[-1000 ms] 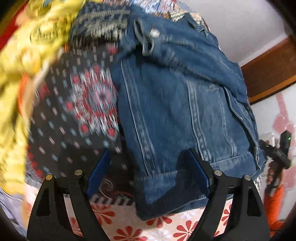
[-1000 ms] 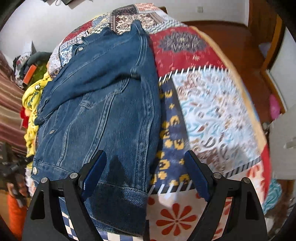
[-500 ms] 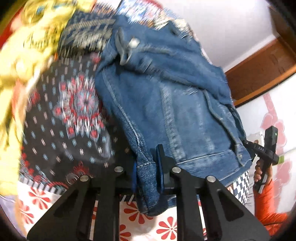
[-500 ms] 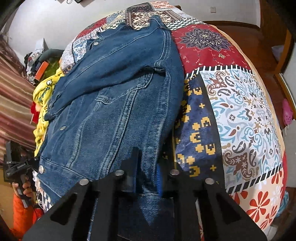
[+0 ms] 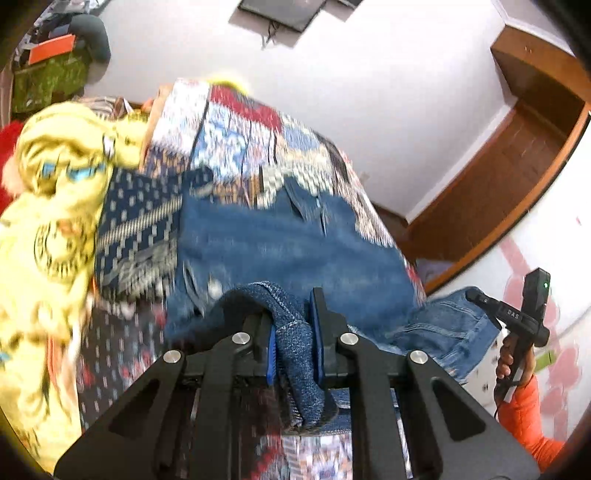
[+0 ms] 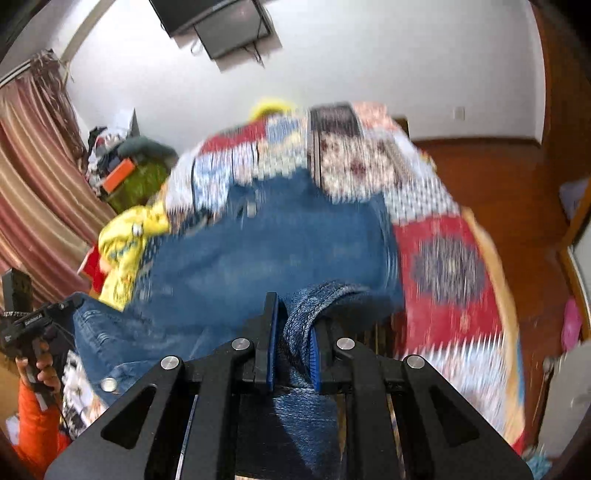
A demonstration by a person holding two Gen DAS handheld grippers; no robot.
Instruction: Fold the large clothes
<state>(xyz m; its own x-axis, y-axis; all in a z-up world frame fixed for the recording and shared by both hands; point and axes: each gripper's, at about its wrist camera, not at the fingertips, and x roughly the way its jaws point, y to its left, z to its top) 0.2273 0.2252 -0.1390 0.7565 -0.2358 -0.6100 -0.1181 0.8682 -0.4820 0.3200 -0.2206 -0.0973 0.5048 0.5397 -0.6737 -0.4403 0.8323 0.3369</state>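
Observation:
A blue denim jacket (image 5: 295, 254) lies on the patchwork bedspread (image 5: 255, 129). My left gripper (image 5: 293, 321) is shut on the jacket's bottom hem and holds that corner lifted, with the hem bunched between the pads. In the right wrist view the jacket (image 6: 277, 251) spreads ahead on the bed. My right gripper (image 6: 295, 325) is shut on the other hem corner, also lifted. Both views are blurred by motion. The right gripper also shows in the left wrist view (image 5: 524, 317), and the left one in the right wrist view (image 6: 29, 325).
A heap of yellow clothes (image 5: 48, 229) lies at the bed's left side. The bedspread (image 6: 443, 266) runs to the bed's right edge, with wooden floor (image 6: 517, 173) beyond. A wall-mounted screen (image 6: 218, 22), a striped curtain (image 6: 33, 192) and clutter (image 6: 129, 173) stand behind.
Both grippers closed on the jacket's hem corners and have lifted them up and forward over the jacket. The cameras now tilt up toward the far wall.

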